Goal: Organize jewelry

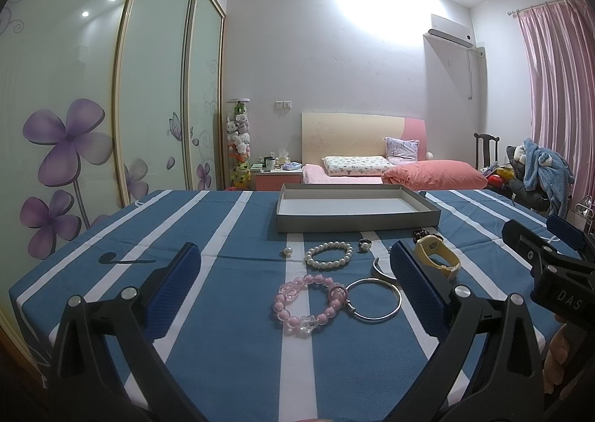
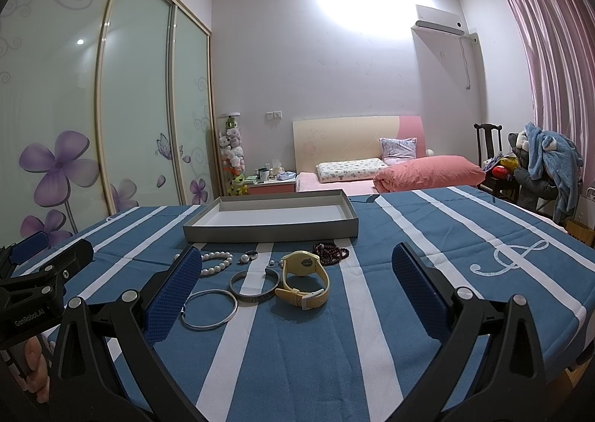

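Jewelry unsorted; tray empty.
Both grippers are held open, ungripped; pink bracelet lies ahead of left gripper.

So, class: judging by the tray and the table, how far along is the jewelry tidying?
Nothing looks done: the tray holds nothing. Nothing is in hand: the left gripper and right gripper are both open. All is left on the tablecloth: pink bracelet, pearl bracelet, bangle, watch.
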A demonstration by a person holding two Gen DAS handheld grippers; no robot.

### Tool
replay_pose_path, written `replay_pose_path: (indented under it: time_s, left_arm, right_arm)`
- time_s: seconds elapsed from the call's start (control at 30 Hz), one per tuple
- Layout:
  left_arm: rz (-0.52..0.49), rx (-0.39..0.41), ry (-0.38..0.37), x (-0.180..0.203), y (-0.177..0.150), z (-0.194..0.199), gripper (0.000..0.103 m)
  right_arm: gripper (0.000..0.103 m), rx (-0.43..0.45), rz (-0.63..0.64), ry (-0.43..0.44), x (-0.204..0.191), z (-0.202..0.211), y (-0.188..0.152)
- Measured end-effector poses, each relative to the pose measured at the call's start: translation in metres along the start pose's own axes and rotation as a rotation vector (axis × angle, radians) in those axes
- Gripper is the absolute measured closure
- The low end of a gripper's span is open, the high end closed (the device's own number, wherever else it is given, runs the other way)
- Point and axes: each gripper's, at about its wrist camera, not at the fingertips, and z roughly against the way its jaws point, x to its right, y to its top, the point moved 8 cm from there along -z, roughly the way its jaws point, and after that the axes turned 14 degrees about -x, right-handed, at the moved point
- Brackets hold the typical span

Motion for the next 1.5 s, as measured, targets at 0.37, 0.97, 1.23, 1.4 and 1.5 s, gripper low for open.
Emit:
replay_pose_path:
  time_s: [0.37, 0.97, 1.23, 1.4, 1.5]
  left_arm:
    - [0.0, -0.001, 0.0, 0.0, 0.0, 0.0, 0.004]
    - [-0.08, -0.294, -0.055, 0.003, -0.032, -0.063, 0.004]
    - [-0.146, -0.491, -0.057, 0.004, -0.054, -0.103, 0.004]
    - [-0.104, -0.525, -0.084, -0.003, -0.045, -0.114, 0.011]
    - [-0.061, -0.519, -0.11, -0.011, -0.035, -0.115, 0.013]
  right_arm:
    - [0.002, -0.001, 0.0, 0.0, 0.0, 0.0, 0.0]
    - [0.002, -0.044, -0.015, -0.001, 0.003, -0.015, -0.006]
    - [0.002, -0.066, -0.031, -0.003, 0.007, -0.017, -0.008]
    - [0.002, -0.069, -0.034, -0.006, 0.009, -0.019, -0.008]
    - [0.002, -0.073, -0.039, -0.007, 0.01, -0.022, -0.007]
